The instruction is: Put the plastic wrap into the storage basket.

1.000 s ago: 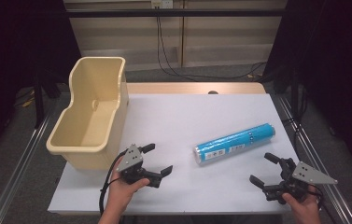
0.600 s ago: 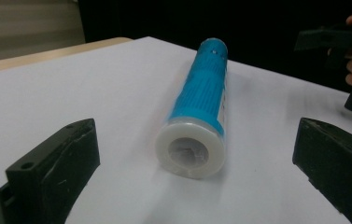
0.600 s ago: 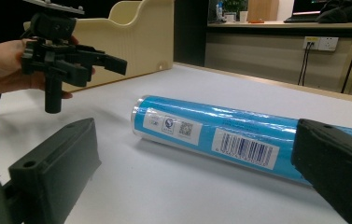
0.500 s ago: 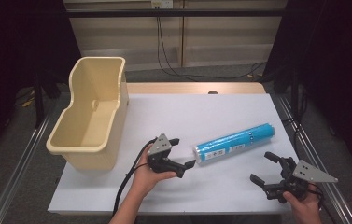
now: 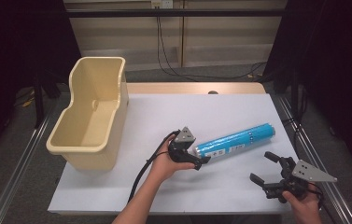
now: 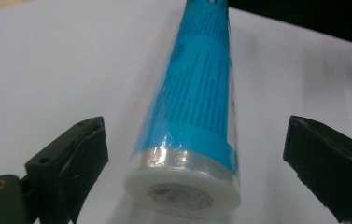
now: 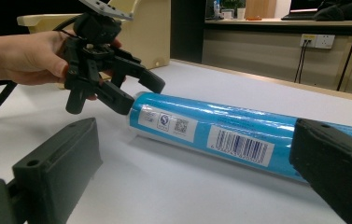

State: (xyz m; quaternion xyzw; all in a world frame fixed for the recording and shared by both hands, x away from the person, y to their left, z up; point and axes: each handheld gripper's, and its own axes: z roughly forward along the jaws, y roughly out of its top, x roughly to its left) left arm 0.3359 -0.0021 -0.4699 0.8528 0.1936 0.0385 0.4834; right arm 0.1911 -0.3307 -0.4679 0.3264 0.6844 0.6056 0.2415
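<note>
A long blue tube [image 5: 236, 140] with white labels lies on its side on the white table, right of centre. My left gripper [image 5: 199, 156] has its jaws on either side of the tube's near left end. In the left gripper view the tube's capped end [image 6: 183, 186] sits between the jaws of the left gripper [image 6: 194, 130] with a gap on each side. The jaws have just been closing and the pads do not touch it. My right gripper [image 5: 262, 167] stands open near the front right edge, short of the tube [image 7: 220, 130]. Its view also shows the left gripper [image 7: 143, 95].
A tall cream plastic bin [image 5: 99, 59] stands at the table's left edge, open side up; it also appears behind the hand as the bin [image 7: 155, 28]. Bare white tabletop [image 5: 187, 107] stretches behind the tube. Cables hang by the back wall.
The left hand has carried its gripper to the right, from beside the bin to the tube's left end. The right gripper has stayed where it was.
</note>
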